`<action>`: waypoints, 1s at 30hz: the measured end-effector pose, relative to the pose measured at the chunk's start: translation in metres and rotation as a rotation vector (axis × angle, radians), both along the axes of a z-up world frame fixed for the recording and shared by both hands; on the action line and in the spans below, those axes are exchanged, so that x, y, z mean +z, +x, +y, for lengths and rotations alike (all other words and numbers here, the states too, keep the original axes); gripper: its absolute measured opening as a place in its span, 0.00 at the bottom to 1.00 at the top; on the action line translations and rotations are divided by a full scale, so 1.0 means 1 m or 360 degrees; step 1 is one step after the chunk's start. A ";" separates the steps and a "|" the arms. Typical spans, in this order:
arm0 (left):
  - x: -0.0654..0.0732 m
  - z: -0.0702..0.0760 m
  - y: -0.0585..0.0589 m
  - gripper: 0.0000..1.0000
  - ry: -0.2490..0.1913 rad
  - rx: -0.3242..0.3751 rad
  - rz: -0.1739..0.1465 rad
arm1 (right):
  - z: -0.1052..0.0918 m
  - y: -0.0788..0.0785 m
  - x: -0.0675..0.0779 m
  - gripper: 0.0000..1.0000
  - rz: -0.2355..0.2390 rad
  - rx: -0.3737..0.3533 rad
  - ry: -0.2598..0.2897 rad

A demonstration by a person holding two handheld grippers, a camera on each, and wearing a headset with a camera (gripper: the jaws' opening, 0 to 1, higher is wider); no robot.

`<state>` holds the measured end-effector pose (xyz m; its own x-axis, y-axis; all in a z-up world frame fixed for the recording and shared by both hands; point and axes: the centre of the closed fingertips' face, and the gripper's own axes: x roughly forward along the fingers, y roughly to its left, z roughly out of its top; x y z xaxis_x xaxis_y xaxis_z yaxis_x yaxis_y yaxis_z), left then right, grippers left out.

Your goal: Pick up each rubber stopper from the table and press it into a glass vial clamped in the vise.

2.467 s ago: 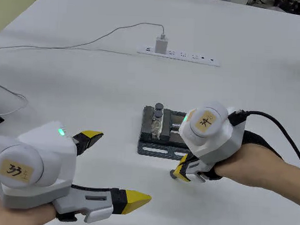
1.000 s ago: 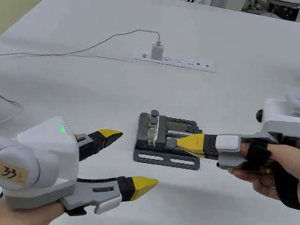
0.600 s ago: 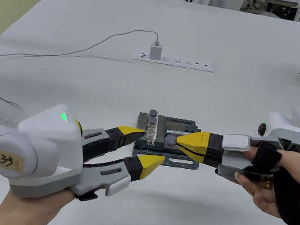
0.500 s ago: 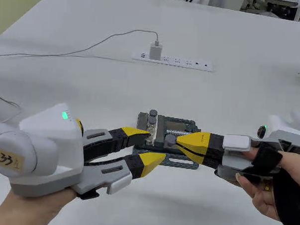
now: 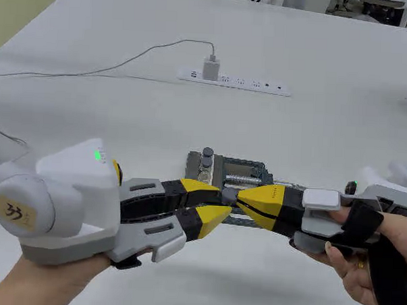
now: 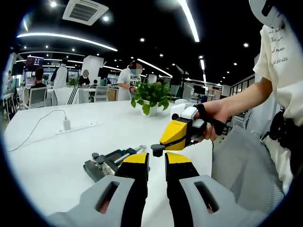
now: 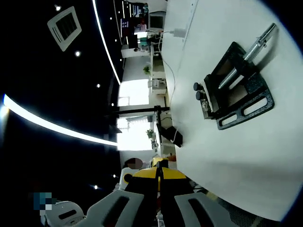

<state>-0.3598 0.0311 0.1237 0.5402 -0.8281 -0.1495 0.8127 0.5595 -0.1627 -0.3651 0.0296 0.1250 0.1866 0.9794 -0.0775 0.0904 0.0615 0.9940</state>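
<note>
Aloft, stopper (image 6: 156,150) pinched, jaws of right gripper (image 5: 242,199)

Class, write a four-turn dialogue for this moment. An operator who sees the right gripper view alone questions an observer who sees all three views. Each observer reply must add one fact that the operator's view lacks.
Operator: I see the vise with two stoppered vials, and my own jaws shut. What is the right gripper holding?
Observer: The left gripper view shows a dark rubber stopper pinched at its tip.
Operator: Where is the left gripper?
Observer: In the head view it faces yours tip to tip on the near side of the vise, jaws open, with the stopper just ahead of them.
</note>
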 end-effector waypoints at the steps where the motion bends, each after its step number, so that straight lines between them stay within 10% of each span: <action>1: 0.000 0.000 0.000 0.09 0.0003 -0.0003 0.0001 | 0.001 -0.001 0.000 0.00 0.0000 0.0002 0.0000; 23: 0.000 0.003 -0.007 0.04 -0.0015 -0.0025 0.0009 | 0.005 -0.008 -0.001 0.00 0.0045 0.0013 0.0050; 30: -0.002 0.004 -0.007 0.04 -0.0011 -0.0013 0.0015 | 0.004 -0.006 -0.003 0.00 -0.0150 0.0008 0.0015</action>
<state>-0.3672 0.0350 0.1218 0.5319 -0.8337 -0.1488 0.8158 0.5515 -0.1742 -0.3708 0.0336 0.1225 0.1880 0.9809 -0.0504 -0.0039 0.0521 0.9986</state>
